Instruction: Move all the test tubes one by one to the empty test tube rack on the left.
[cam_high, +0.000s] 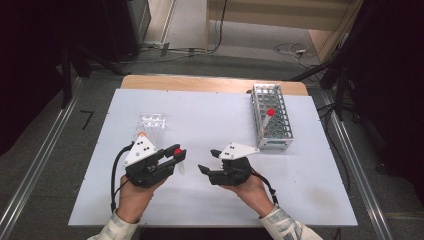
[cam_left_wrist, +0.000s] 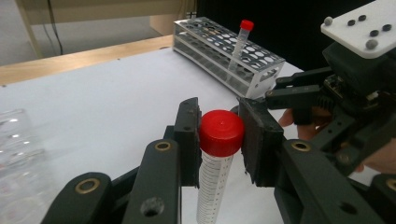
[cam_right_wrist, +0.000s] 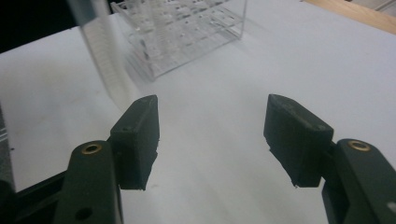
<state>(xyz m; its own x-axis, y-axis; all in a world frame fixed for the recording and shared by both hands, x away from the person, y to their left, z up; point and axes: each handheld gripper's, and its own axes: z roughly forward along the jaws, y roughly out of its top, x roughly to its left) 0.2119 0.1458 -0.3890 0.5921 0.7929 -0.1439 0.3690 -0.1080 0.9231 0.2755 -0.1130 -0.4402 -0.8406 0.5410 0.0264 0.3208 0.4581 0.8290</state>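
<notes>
A clear graduated tube with a red cap (cam_left_wrist: 215, 182) hangs upright between the jaws of my left gripper (cam_left_wrist: 218, 122), which is shut on it just below the cap. From above, that left gripper (cam_high: 177, 153) sits left of centre with the tube (cam_high: 180, 167) pointing down at the table. My right gripper (cam_high: 208, 161) faces it from the right, open and holding nothing. In the right gripper view, the right gripper (cam_right_wrist: 212, 135) stands wide over bare table, and the tube's blurred body (cam_right_wrist: 100, 51) rises at the upper left, apart from the jaws.
A metal tube rack (cam_high: 272, 117) stands at the back right with one red-capped tube (cam_high: 270, 112) in it. A clear plastic rack (cam_high: 151, 121) sits behind the left gripper. The white table top (cam_high: 215, 120) lies between them.
</notes>
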